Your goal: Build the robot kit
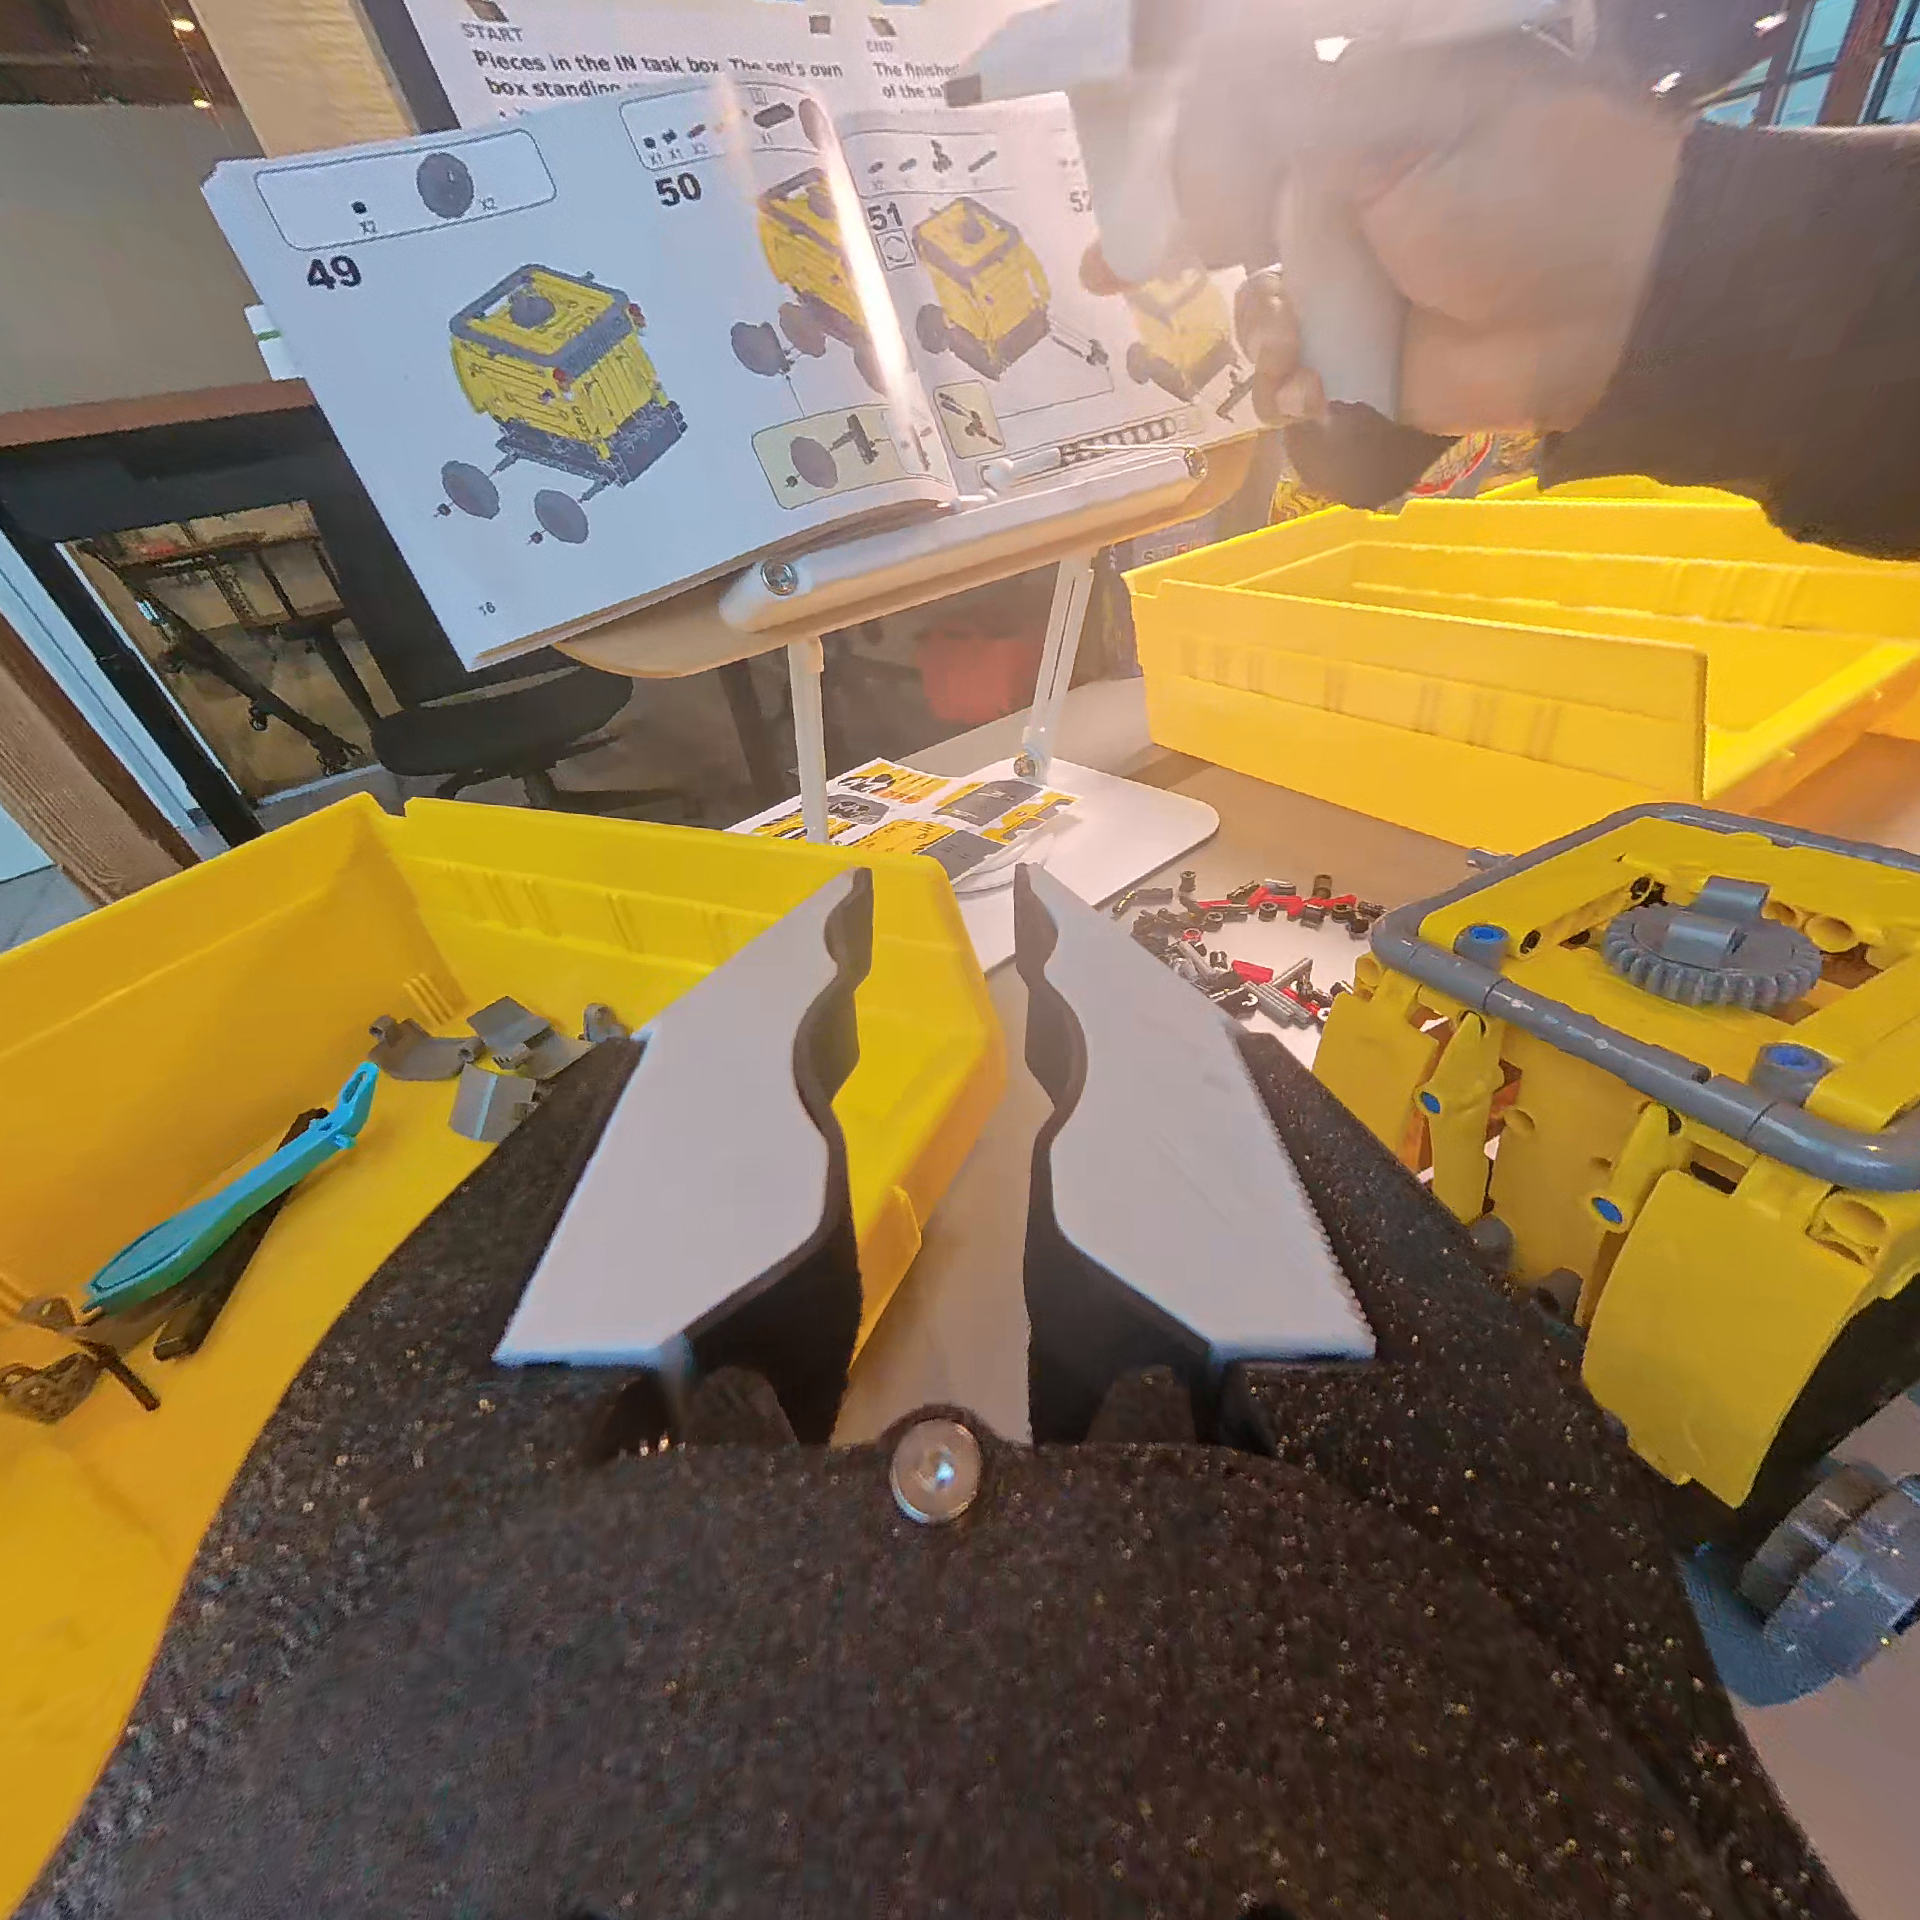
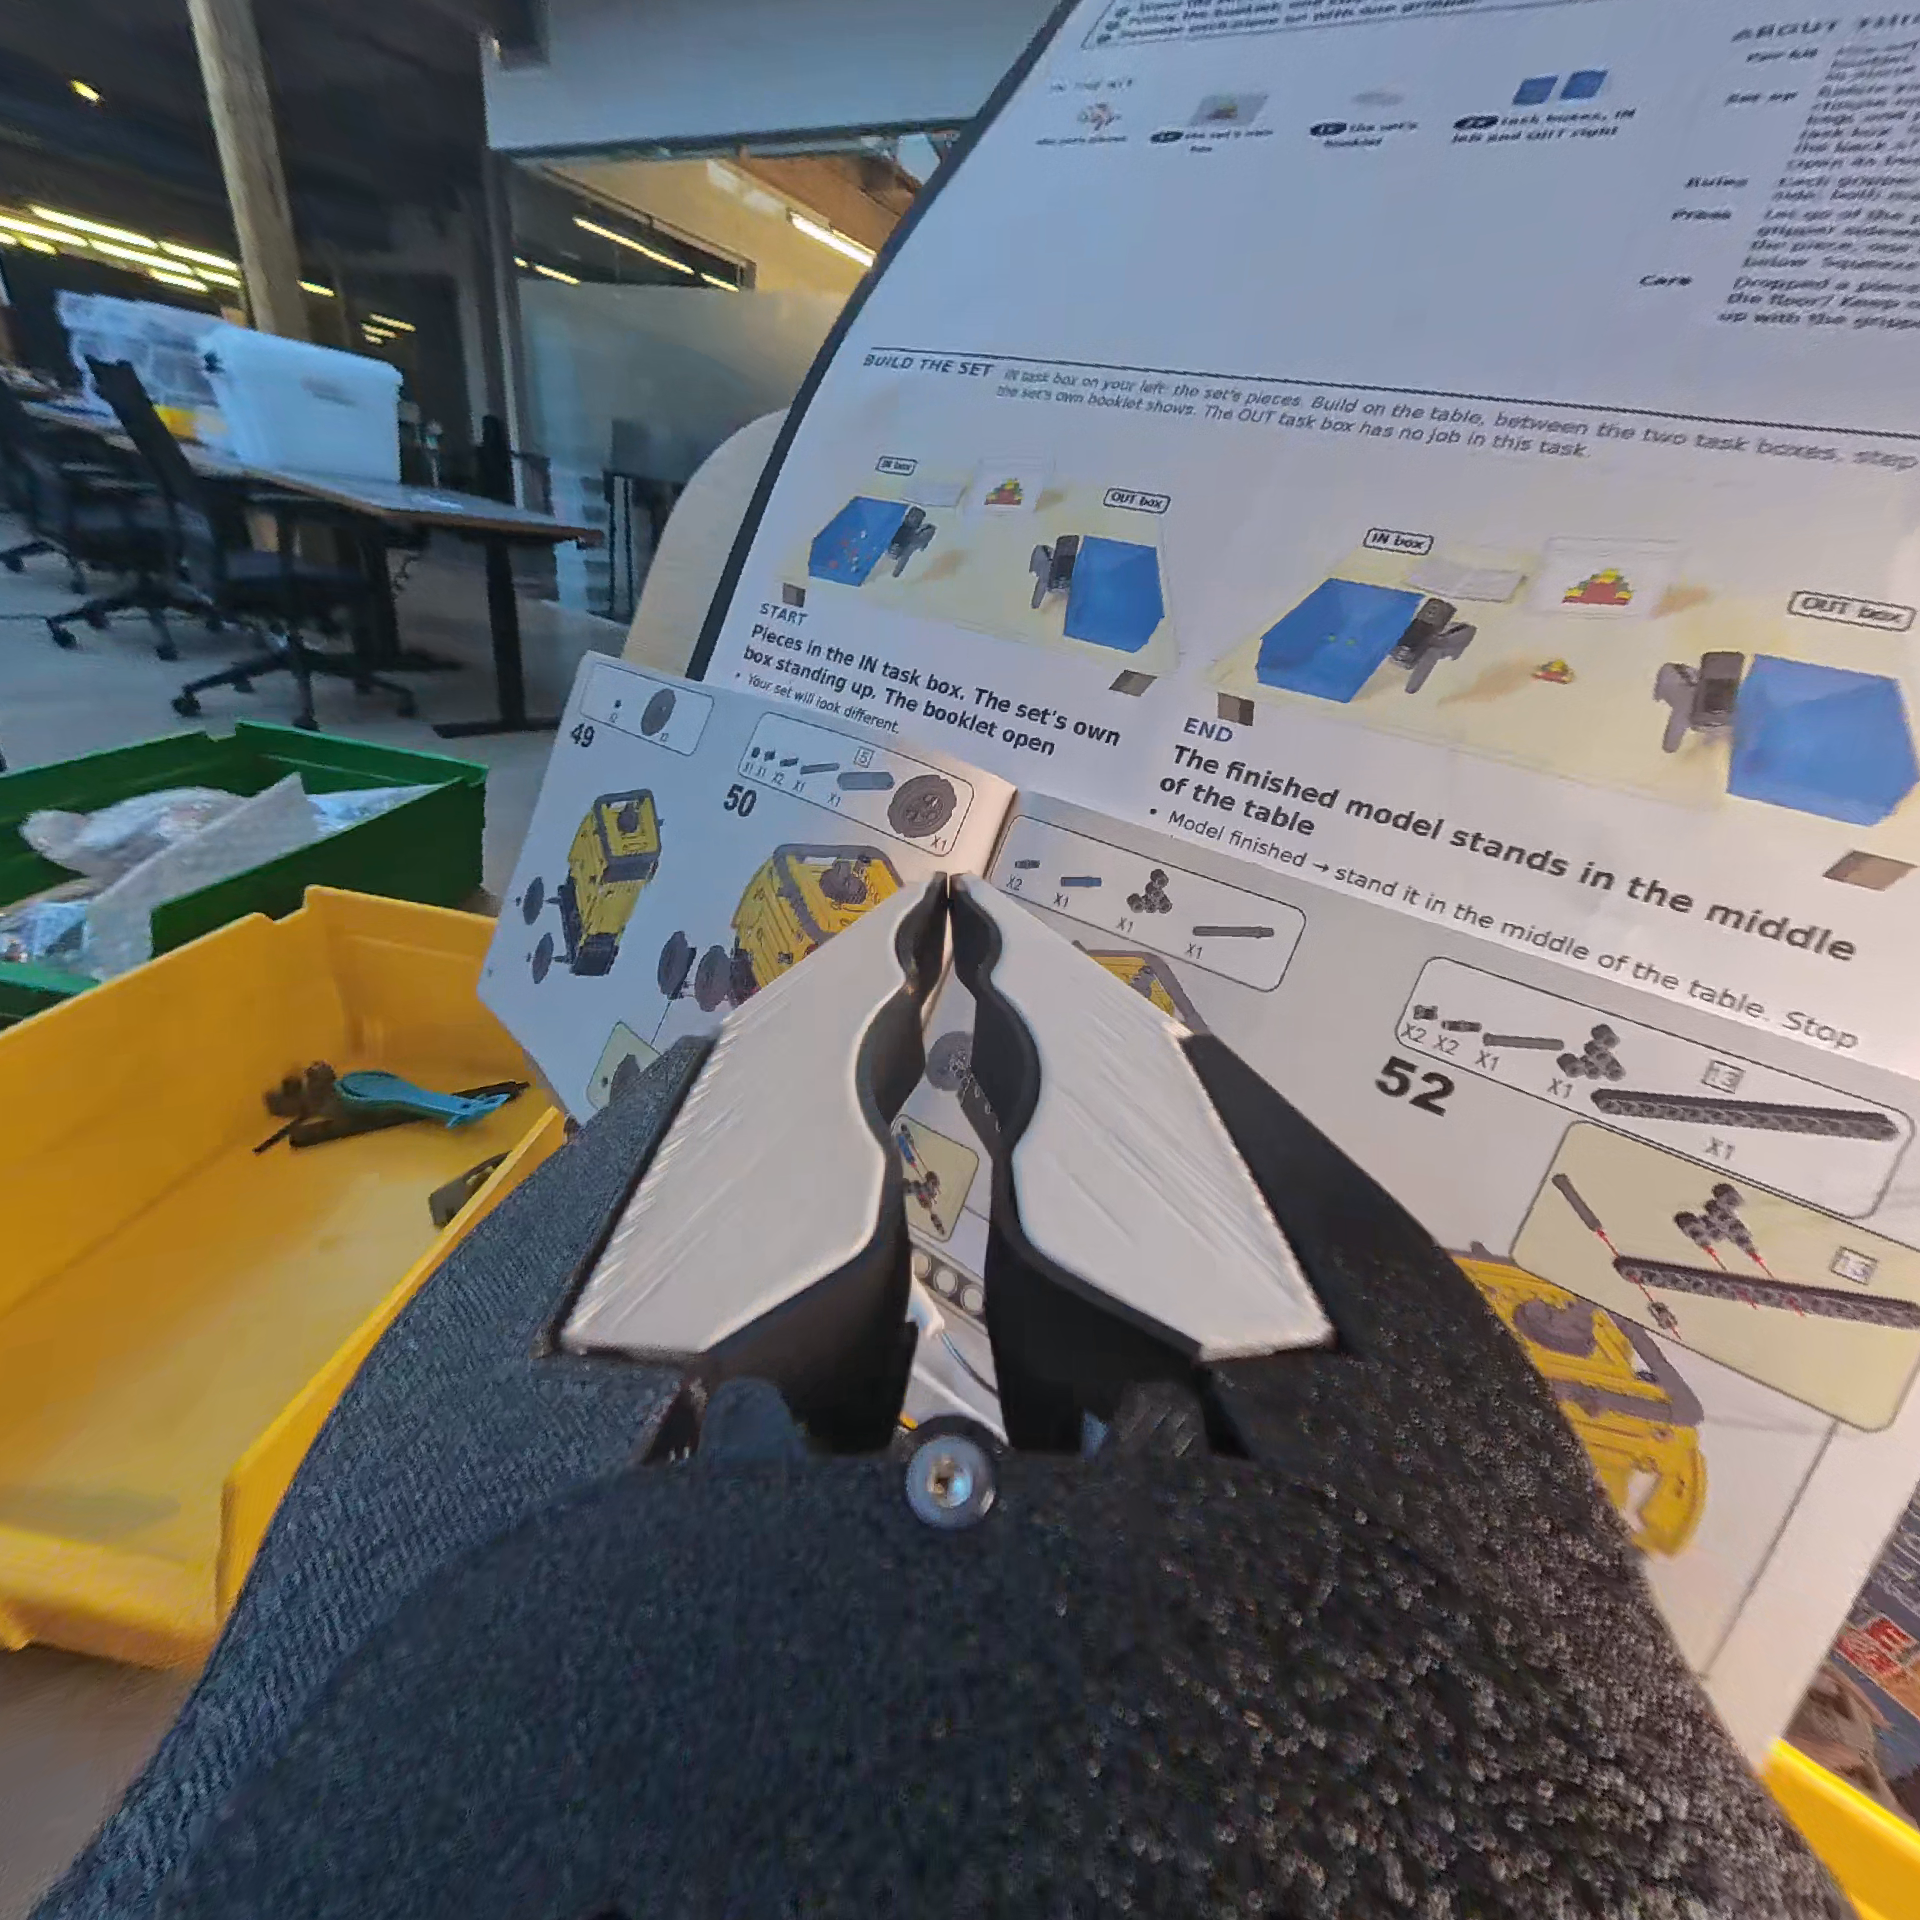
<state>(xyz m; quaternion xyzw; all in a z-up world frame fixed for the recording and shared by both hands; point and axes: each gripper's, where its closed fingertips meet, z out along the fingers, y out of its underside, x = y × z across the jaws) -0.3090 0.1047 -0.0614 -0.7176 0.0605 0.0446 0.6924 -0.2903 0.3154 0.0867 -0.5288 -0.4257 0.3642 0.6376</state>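
Left tongs [image 1: 940, 883] hang open over the surface [image 1: 1039, 748], holding nothing, their tips between the yellow bin [image 1: 260, 997] on the left and the yellow model [image 1: 1621, 1091] on the right. In that bin lie a teal tool [image 1: 229, 1205] and a few grey pieces [image 1: 488, 1060]. Small black and red parts [image 1: 1247, 945] are scattered on the surface just beyond the model. Ahead, a booklet [image 1: 582, 353] stands open on a stand [image 1: 935, 561].

Right tongs [image 2: 948, 883] are up at the booklet, tips together at its centre fold; they seem to pinch a page, but the view is too blurred to be sure. Behind the booklet stands a printed sheet [image 2: 1351, 312]. Far left, a green bin [image 2: 312, 821] holds plastic bags.
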